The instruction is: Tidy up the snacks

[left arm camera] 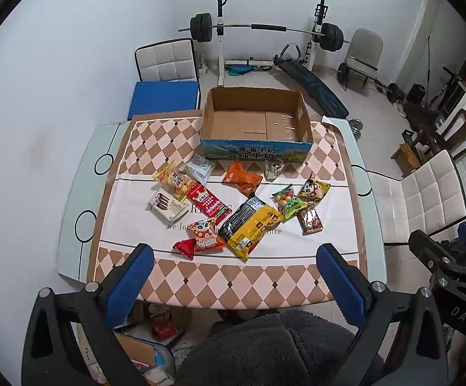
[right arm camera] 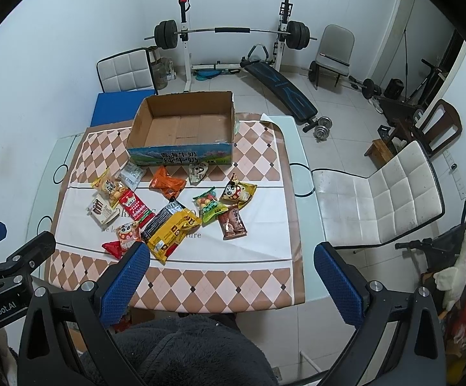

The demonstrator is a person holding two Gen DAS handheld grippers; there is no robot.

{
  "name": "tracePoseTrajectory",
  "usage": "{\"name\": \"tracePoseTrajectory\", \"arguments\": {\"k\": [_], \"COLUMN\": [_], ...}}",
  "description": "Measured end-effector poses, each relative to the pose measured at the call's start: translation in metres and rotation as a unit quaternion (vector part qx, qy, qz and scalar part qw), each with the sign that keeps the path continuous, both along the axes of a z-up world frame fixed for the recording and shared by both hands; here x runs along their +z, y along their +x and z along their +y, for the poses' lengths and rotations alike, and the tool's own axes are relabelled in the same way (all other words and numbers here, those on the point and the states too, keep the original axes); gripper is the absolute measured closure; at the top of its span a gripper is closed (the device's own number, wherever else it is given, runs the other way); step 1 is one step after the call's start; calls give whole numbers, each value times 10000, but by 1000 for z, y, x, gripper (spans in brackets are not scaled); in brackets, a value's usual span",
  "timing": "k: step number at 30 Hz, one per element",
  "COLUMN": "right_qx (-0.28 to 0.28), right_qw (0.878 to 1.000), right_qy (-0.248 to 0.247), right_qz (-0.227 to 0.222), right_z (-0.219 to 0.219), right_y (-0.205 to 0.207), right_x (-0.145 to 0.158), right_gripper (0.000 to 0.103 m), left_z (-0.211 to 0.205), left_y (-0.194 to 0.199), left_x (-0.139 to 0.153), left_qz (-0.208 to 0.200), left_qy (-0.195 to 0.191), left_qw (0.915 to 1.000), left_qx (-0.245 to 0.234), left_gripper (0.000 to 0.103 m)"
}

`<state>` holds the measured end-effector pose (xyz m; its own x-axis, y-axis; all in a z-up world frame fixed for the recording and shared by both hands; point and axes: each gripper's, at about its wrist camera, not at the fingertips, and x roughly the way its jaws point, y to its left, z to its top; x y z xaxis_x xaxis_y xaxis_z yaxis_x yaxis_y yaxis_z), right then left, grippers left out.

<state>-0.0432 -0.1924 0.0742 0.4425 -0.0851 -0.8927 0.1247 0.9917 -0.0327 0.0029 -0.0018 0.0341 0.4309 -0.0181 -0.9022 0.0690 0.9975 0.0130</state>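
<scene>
Several snack packets lie scattered mid-table, among them a big yellow-and-black bag (left arm camera: 249,225) (right arm camera: 172,229), an orange packet (left arm camera: 242,178) (right arm camera: 167,185), a red bar packet (left arm camera: 208,204) (right arm camera: 135,209) and a green candy bag (left arm camera: 288,202) (right arm camera: 210,207). An empty open cardboard box (left arm camera: 256,122) (right arm camera: 181,125) stands behind them. My left gripper (left arm camera: 234,254) is open and empty, held above the table's near edge. My right gripper (right arm camera: 231,254) is open and empty, to the right of the left one.
The table (left arm camera: 72,212) (right arm camera: 297,160) has a checked cloth. White chairs stand at the right (right arm camera: 377,199) and far left (left arm camera: 165,61). A blue pad (left arm camera: 164,96) lies behind the table. A barbell rack (left arm camera: 265,29) and bench stand at the back.
</scene>
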Motion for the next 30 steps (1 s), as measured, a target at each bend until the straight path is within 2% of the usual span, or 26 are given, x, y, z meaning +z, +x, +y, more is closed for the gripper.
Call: {"name": "tracePoseTrajectory", "arguments": {"k": [30], "right_qx": [15], "right_qw": [10000], "right_qy": [43], "right_qz": [16], "right_z": [0], "right_y": [6], "right_x": [2], "right_gripper": [0], "left_z": [-2], "left_y": [0], "left_x": [0], "left_qz": [-36], "left_qy": [-20], "left_qw": [10000], "left_qx": [21], "left_gripper": [0]}}
